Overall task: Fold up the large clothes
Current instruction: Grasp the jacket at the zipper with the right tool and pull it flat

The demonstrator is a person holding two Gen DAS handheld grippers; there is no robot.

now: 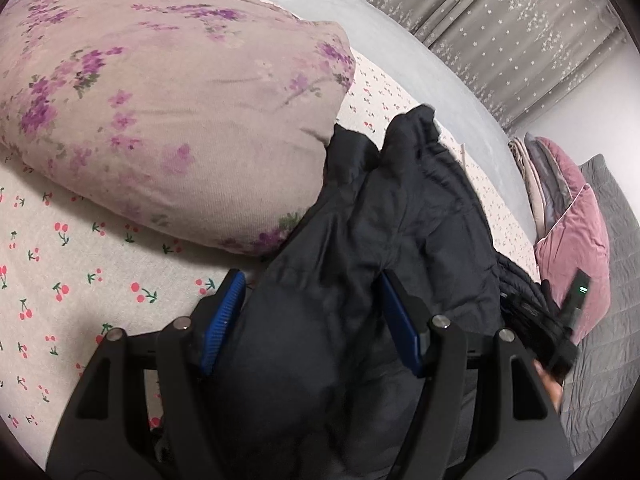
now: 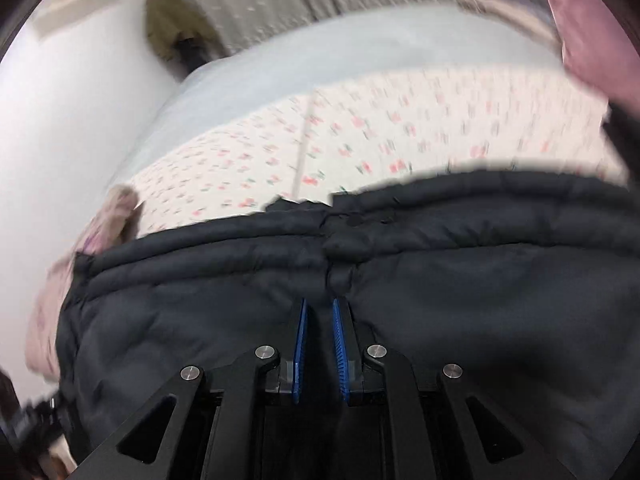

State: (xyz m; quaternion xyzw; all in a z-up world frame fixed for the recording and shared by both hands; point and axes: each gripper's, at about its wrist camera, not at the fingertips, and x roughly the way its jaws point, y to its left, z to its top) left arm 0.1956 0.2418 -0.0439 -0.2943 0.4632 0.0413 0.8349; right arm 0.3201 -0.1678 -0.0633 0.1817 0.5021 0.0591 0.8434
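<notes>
A large black padded jacket lies on a cherry-print bed sheet. In the left wrist view my left gripper is open, its blue pads wide apart with a thick bulge of the jacket between them. In the right wrist view my right gripper is shut on a fold of the jacket, pinched between its blue pads; this view is motion-blurred. The right gripper's body shows at the right of the left wrist view, by the jacket's far side.
A big floral quilt sits on the bed, touching the jacket's left side. A pink velvet cushion and folded blankets lie at the right. A pale grey blanket edges the bed; starred curtains hang behind.
</notes>
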